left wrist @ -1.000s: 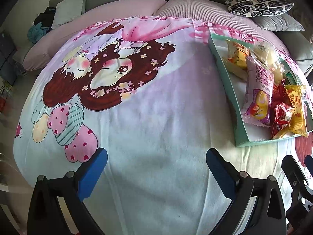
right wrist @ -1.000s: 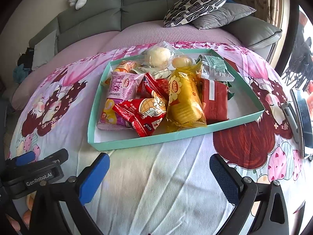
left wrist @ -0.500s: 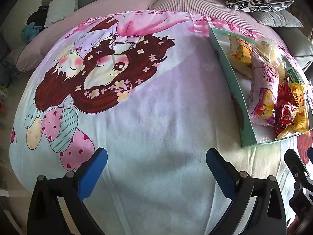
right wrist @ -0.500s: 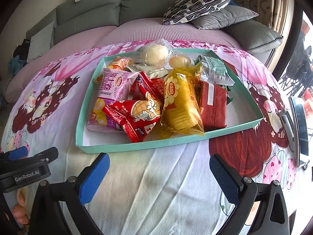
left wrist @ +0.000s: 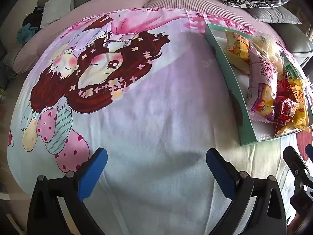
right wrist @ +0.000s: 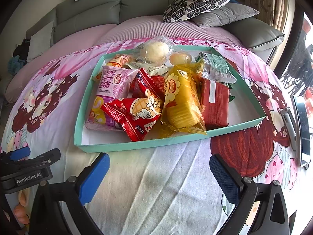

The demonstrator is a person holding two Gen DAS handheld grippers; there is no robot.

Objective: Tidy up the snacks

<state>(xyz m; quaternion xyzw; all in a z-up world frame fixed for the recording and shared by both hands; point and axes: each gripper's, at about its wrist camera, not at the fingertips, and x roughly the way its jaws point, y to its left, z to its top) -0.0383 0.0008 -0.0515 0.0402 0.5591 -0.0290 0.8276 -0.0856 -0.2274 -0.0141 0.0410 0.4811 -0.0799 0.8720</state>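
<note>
From the left wrist view, saw the left gripper (left wrist: 156, 161) with blue-padded jaws spread wide and nothing between them, poised over a bare stretch of the cartoon-printed pink and pale blue blanket (left wrist: 137, 107). Off to the right, found the shallow teal cardboard tray (left wrist: 228, 74) with its heap of wrapped snacks, a long pink swiss-roll packet (left wrist: 262, 86) lying nearest the tray's left wall. At the far right edge, caught a black part of the right gripper (left wrist: 297, 168). From the right wrist view, found that gripper's jaws likewise gaping and empty, pointed at the near wall of the tray. Inside, piled loosely and overlapping: the pink packet at left, a red waffle-biscuit packet (right wrist: 135, 115) in front, a clear yellow bag of stacked wafers (right wrist: 182, 101) leaning across the middle, a flat dark red packet (right wrist: 214, 101) to its right, a green and silver sachet (right wrist: 217, 66) farther back, and a clear-wrapped round pale bun (right wrist: 155, 51) at the far wall. All snacks in sight lay within the tray, none on the blanket. Judged that such a heap would suit either snacks gathered in or snacks awaiting sorting; could not settle which. Judged that any pick would call for a shallow pinch on a crinkly wrapper edge, since the slick packets overlap and could drag neighbours along.
</note>
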